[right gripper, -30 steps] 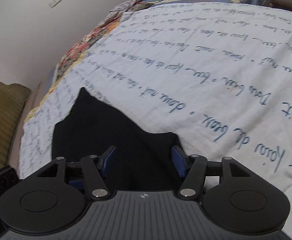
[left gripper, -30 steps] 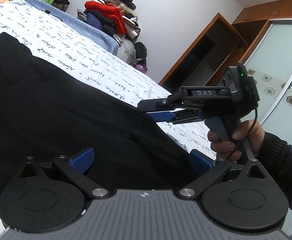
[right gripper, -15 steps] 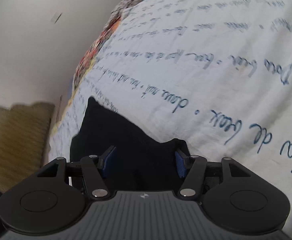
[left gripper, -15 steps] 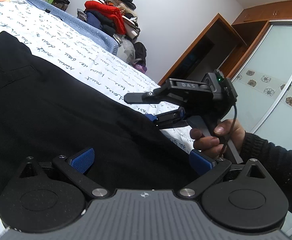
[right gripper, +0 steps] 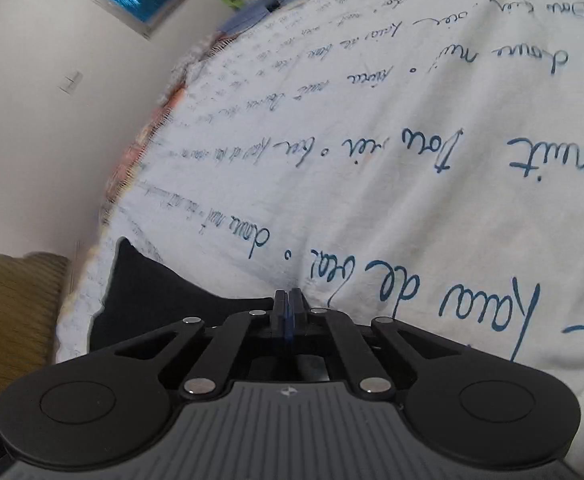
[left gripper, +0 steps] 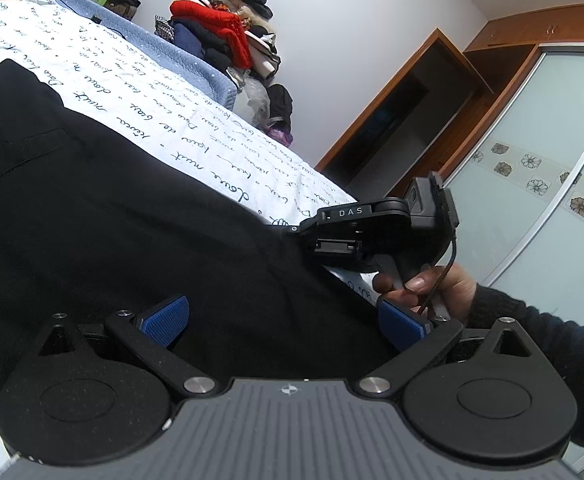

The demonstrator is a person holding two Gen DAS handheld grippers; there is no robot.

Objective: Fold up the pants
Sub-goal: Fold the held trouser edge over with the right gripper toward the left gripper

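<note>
Right wrist view: my right gripper has just clenched at the black pants' far edge, whether on cloth I cannot tell; left gripper released. I'd lift slowly, checking fabric follows.

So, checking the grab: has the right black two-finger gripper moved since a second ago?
Yes. The right gripper dropped from above the script-printed white bedsheet onto the black pants, jaws just closed.

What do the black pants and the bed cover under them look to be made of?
Pants: a matte black woven cloth, likely a smooth suiting fabric; it lies flat with soft creases, a stitched pocket outline and no sheen.
Bed cover: a white, matte, cotton-like sheet printed with blue handwriting; it dimples softly around the pants. The exact fibre of either cannot be told.
</note>
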